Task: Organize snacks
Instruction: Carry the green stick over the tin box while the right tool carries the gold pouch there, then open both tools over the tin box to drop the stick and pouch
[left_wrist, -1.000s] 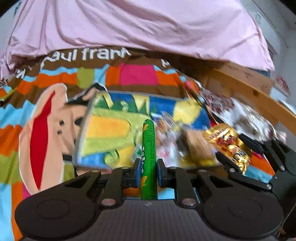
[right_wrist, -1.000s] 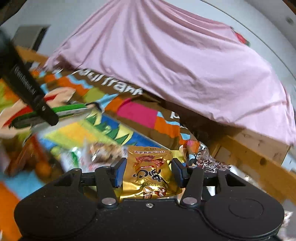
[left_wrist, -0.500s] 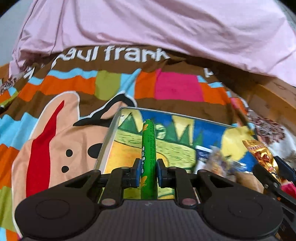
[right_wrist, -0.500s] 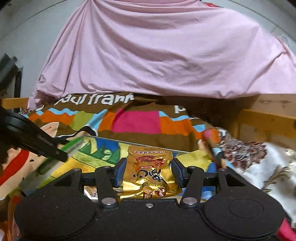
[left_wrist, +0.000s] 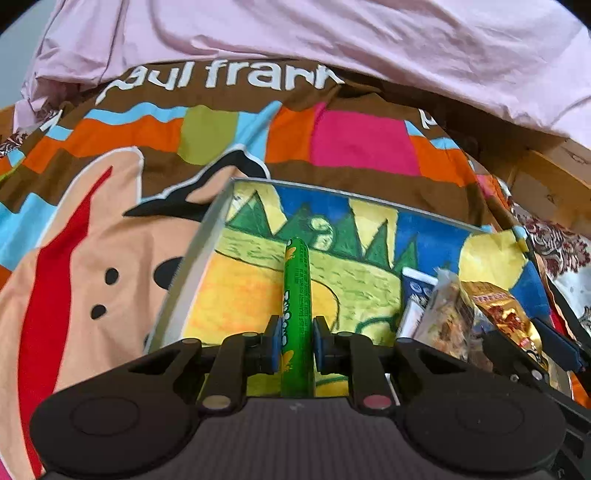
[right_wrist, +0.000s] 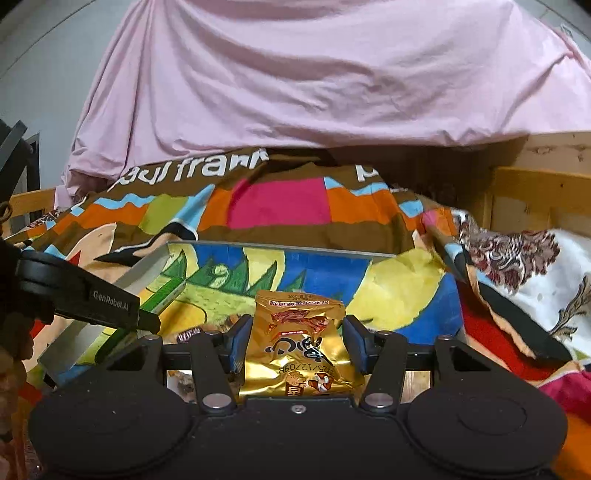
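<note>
Left tongs clamped tight on green snack tube, right tongs gripped gold snack packet, both over painted tray, loose snack bags crowding its right side, cartoon blanket beneath, pink sheet behind.

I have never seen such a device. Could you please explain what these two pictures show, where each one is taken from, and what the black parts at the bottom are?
A person holds one two-finger gripper in each hand, with no robot arm. Each carries a camera looking forward along its fingers, so the black parts below are the gripper itself.

The left camera view shows the left gripper shut on a green stick snack. The right camera view shows the right gripper holding a gold snack packet.

Both are over a shallow tray with a colourful drawing inside, lying on a patterned blanket. A few other snack packets already lie in the tray. Behind is a pink sheet.
</note>
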